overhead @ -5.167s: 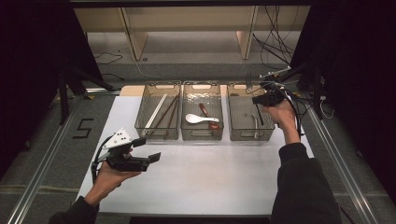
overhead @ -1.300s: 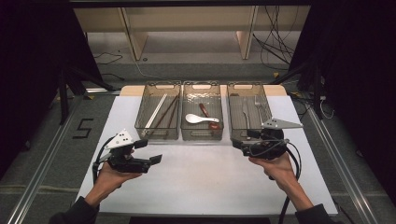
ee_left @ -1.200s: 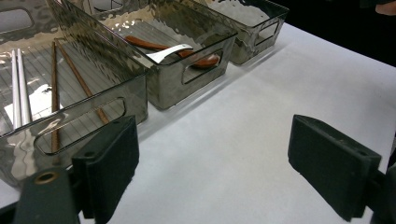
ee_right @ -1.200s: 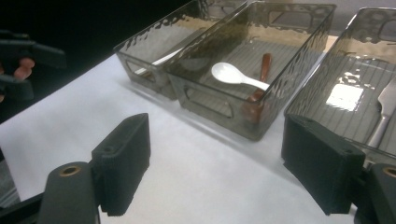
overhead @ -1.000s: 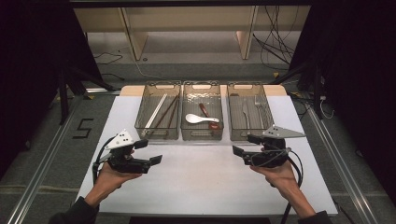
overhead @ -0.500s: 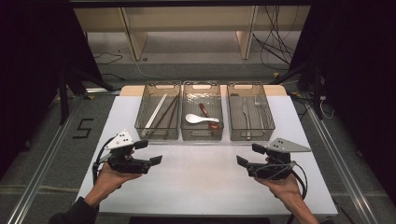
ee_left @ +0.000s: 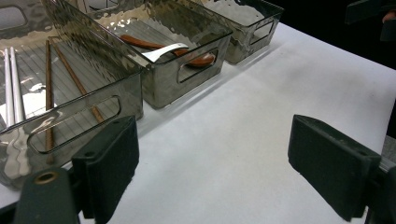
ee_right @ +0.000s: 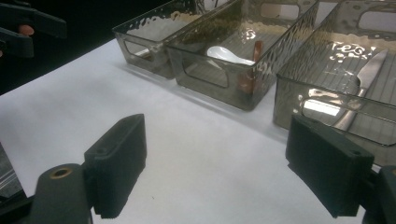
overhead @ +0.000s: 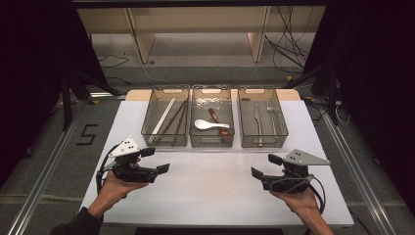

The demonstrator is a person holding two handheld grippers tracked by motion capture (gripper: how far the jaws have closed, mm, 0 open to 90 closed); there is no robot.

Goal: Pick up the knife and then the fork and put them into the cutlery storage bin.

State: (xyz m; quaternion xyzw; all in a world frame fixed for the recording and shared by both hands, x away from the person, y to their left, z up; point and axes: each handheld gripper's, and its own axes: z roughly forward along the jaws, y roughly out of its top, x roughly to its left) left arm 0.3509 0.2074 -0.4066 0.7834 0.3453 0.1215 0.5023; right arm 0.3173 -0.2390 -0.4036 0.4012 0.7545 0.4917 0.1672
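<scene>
Left gripper held low over white table, jaws spread wide, nothing between them. Right gripper likewise held wide apart and empty, near table's right front. Both pointed inward, well apart from each other. Three clear bins in row at table's far side: left bin with chopsticks, middle bin with white spoon across brown spoon, right bin with knife and fork. Bins just ahead of both grippers, untouched.
</scene>
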